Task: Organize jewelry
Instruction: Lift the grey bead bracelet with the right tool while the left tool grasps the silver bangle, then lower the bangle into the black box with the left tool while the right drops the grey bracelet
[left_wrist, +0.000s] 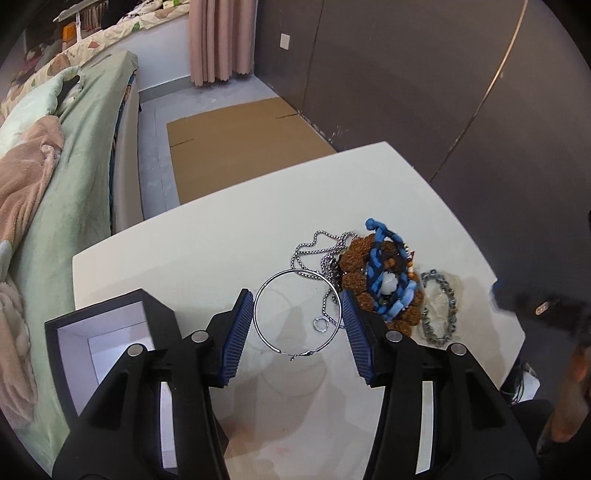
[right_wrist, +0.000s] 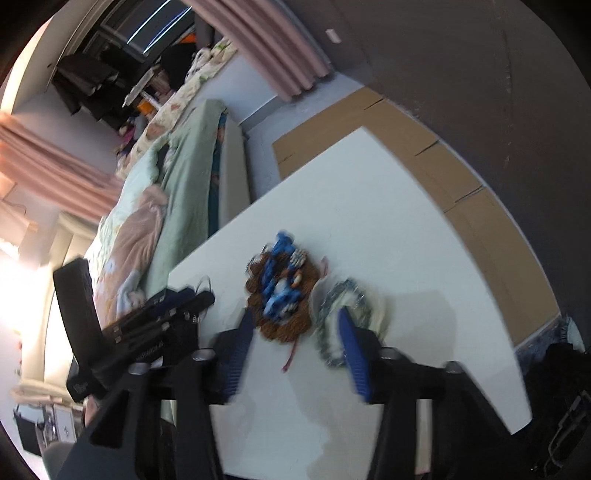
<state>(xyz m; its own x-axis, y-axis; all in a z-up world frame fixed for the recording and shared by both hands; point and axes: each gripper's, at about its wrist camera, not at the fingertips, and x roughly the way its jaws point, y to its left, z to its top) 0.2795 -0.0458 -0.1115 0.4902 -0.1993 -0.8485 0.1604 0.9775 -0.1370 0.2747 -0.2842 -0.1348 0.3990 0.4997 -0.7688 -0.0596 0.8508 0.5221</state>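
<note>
A pile of jewelry lies on the white table (left_wrist: 207, 243): a large silver hoop (left_wrist: 260, 325), a small silver ring (left_wrist: 320, 324), a silver chain (left_wrist: 317, 251), a brown seed-bead bracelet (left_wrist: 356, 280), a blue braided bracelet (left_wrist: 384, 273) and a grey bead bracelet (left_wrist: 439, 314). My left gripper (left_wrist: 297, 301) is open, its fingers either side of the hoop. An open black box (left_wrist: 107, 332) stands at its left. My right gripper (right_wrist: 295, 325) is open above the brown bracelet (right_wrist: 291, 325) and the grey bracelet (right_wrist: 332, 306); this view is blurred.
A bed with green sheet (left_wrist: 74, 184) runs along the table's left side. Flat cardboard (left_wrist: 243, 147) lies on the floor beyond the far edge. A dark wall (left_wrist: 443, 74) is behind. The left gripper's body (right_wrist: 155, 317) and the black box (right_wrist: 77, 306) show in the right wrist view.
</note>
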